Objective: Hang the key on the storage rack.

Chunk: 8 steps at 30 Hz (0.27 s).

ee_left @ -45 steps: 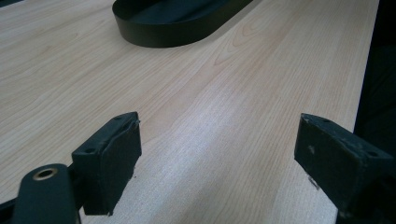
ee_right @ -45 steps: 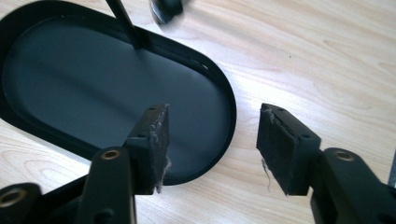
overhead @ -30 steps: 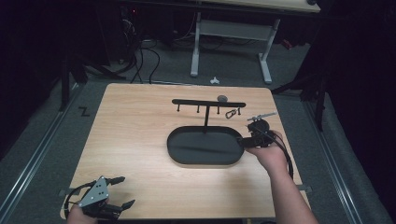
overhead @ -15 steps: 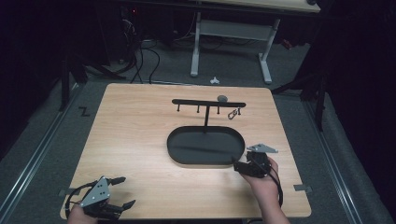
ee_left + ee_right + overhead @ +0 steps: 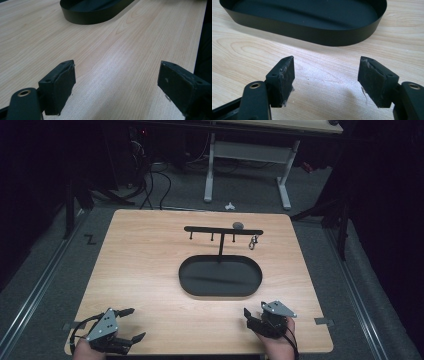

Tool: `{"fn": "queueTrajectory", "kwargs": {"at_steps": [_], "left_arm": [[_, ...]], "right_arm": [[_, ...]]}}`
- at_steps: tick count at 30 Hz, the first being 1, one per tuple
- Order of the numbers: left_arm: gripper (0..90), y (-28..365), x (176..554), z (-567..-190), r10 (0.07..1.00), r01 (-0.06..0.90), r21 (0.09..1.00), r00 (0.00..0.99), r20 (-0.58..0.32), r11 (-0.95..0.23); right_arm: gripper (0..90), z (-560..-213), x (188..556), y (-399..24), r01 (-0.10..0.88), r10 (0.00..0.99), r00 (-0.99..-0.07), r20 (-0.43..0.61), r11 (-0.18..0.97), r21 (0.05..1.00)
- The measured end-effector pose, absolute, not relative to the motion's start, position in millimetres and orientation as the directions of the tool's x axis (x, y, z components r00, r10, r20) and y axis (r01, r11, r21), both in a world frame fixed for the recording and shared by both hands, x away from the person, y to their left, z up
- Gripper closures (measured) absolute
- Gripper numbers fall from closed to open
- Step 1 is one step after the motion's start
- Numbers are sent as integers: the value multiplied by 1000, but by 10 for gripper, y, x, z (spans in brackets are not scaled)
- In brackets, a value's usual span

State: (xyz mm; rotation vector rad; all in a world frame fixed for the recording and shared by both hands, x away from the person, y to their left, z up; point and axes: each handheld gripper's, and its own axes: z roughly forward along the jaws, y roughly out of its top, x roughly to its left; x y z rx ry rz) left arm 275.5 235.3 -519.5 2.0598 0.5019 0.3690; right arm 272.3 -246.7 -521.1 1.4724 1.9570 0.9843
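Left gripper (image 5: 131,325): rests at the table's near left corner, jaws spread wide, nothing between them.
Right gripper (image 5: 250,316): sits low near the table's front edge on the right, jaws parted and empty; they have just been opening, with only bare wood between them.
Oval black tray (image 5: 220,276): mid-table, just beyond the right gripper, looks empty.
Hook stand (image 5: 222,230): rises from the tray's far rim, a crossbar with short pegs.
Metal clip (image 5: 253,242): hangs near the bar's right end; this looks like the work's own thing, already hung.
Progress: judging by the hanging clip and both empty grippers, the hanging seems done; little appears left.
Views: the high view shows stand and clip; the right gripper view shows the tray's wall (image 5: 312,32) close and the worn pads (image 5: 287,80).
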Motion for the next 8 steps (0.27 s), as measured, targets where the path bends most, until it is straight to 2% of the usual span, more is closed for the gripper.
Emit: {"fn": "queueTrajectory", "kwargs": {"at_steps": [8], "left_arm": [[153,2395,2750,-5189,492,201,867,868,58,-457]], "right_arm": [[298,-5238,2751,-2438,616,955,-294,41,157,772]]}}
